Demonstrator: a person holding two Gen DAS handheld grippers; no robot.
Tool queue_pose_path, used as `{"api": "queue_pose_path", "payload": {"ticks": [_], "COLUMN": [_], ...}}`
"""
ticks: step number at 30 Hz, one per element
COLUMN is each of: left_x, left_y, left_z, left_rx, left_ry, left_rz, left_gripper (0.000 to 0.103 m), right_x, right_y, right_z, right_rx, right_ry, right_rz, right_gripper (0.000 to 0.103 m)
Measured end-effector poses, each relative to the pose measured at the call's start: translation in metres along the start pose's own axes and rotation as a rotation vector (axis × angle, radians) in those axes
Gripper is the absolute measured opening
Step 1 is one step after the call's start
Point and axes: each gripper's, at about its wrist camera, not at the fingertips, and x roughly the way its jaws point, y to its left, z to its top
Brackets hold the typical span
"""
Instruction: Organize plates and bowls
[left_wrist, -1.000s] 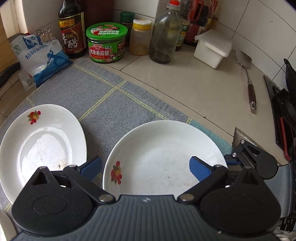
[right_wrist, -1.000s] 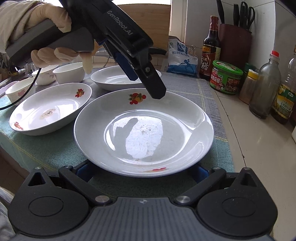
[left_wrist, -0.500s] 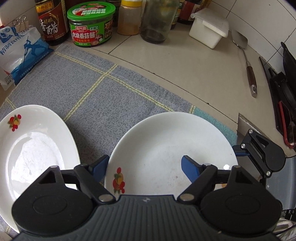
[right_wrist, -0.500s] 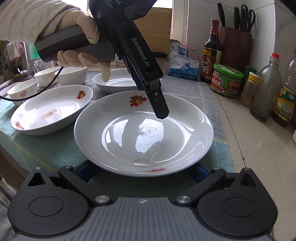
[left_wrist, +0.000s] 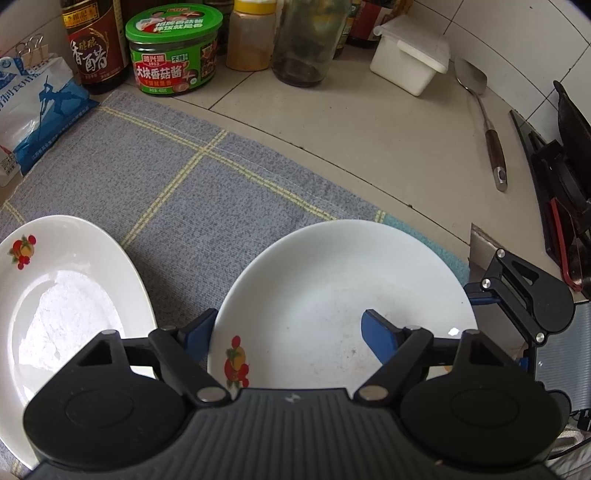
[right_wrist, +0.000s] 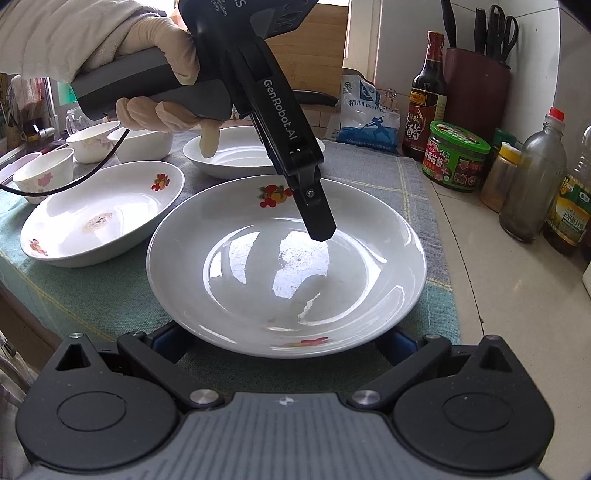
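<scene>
A white deep plate (left_wrist: 332, 288) (right_wrist: 288, 266) with fruit prints lies on the checked cloth (left_wrist: 207, 192). My left gripper (left_wrist: 290, 332) points steeply down over its far rim. One blue pad sits against the outside of the rim; the other finger (right_wrist: 321, 229) rests on the plate's inner slope, so the jaws are shut on the plate's wall. A gloved hand (right_wrist: 162, 55) holds this gripper. My right gripper (right_wrist: 284, 341) stands open at the plate's near edge, and its blue fingers show under the rim on both sides.
A second deep plate (left_wrist: 66, 295) (right_wrist: 240, 155) lies beside the salt bag (left_wrist: 33, 107); an oval plate (right_wrist: 103, 210) and several small bowls (right_wrist: 92, 142) stand further left. Sauce jar (left_wrist: 173, 48), bottles, a white box (left_wrist: 410, 62) and a ladle (left_wrist: 487, 125) line the tiled counter.
My left gripper came down and tilted steeper over the plate's rim, and its jaws narrowed onto the plate's wall. The right gripper and the plate stayed put.
</scene>
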Motion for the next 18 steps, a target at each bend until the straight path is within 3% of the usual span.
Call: {"api": "queue_pose_path", "payload": {"ticks": [18], "left_x": [0.013], "left_y": [0.032], "left_z": [0.05], "left_rx": [-0.03], "left_ry": [-0.105], "left_rz": [0.006], "left_gripper": [0.082], "right_x": [0.034], "right_y": [-0.051], "right_z": [0.029], "right_rx": [-0.017], "right_ry": [0.011], "right_rz": [-0.02], "right_gripper": [0.103]}}
